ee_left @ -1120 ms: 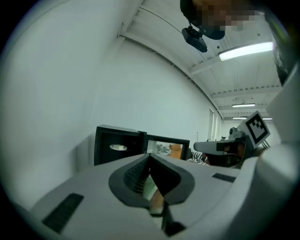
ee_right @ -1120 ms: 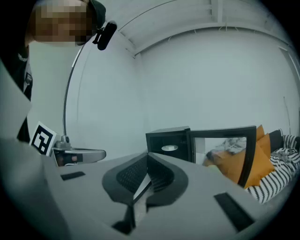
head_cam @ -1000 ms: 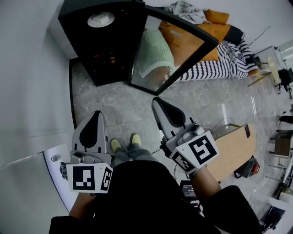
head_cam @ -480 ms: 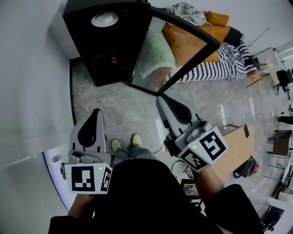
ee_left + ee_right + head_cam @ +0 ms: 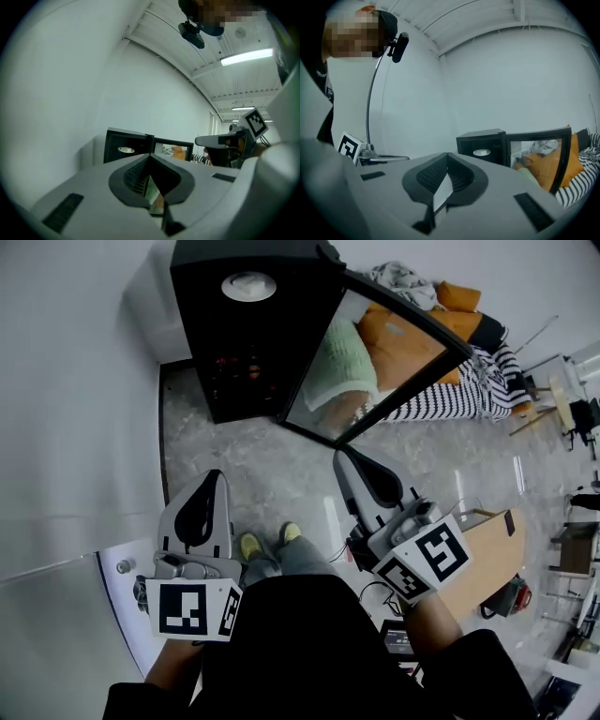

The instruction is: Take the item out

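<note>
Walls: plain white wall (image 5: pixel 75 381) along the left side, meeting the floor in a straight edge.
Floor: grey marbled floor (image 5: pixel 253 460), glossy, with pale streaks of reflected light.
Ceiling: white panelled ceiling (image 5: pixel 159 28) carrying a lit strip light (image 5: pixel 246 56).
Furniture, far end: black cabinet (image 5: pixel 244 343) against the wall, its glass door (image 5: pixel 375 362) swung open.
Furniture, right side: sofa (image 5: pixel 441 401) under a black-and-white striped cover, with orange cushions (image 5: pixel 459 296); nearer, a pale wooden table (image 5: pixel 487 554).

Reddish things (image 5: pixel 234 365) inside the black cabinet (image 5: pixel 292 289) are indistinct.
</note>
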### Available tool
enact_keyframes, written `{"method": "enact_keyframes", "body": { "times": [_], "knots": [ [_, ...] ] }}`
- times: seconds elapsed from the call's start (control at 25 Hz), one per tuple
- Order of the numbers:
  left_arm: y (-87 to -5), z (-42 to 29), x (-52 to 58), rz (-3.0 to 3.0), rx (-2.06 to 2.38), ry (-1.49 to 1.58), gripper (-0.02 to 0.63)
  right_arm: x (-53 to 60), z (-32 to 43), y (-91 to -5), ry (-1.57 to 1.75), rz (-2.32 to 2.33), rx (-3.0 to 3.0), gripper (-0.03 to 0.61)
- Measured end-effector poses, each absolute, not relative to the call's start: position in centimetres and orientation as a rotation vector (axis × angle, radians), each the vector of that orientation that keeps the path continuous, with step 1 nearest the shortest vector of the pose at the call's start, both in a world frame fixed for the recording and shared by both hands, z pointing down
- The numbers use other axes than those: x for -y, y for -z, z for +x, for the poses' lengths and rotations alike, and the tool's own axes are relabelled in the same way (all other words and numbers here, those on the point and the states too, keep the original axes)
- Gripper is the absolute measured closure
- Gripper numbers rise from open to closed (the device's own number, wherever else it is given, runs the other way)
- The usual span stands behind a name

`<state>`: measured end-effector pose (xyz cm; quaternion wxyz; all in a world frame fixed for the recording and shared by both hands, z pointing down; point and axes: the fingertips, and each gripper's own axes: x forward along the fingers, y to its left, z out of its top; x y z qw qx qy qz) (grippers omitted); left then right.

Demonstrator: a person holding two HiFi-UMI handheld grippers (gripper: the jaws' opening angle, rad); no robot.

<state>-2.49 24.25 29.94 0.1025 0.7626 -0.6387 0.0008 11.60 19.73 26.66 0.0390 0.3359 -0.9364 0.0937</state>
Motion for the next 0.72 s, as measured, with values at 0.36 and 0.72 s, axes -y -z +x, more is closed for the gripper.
{"method": "enact_keyframes", "body": {
  "times": [0.36, 0.72],
  "knots": [
    [-29.4, -5.9, -26.5, 2.235, 1.923, 0.012, 0.604, -21.9, 8.6, -26.0, -0.260, 1.003, 2.892, 0.572],
    [-28.8, -7.5, -26.9, 2.224, 1.950, 0.049, 0.604, -22.0, 7.2, -25.7, -0.220, 0.992, 2.897, 0.572]
  ]
}}
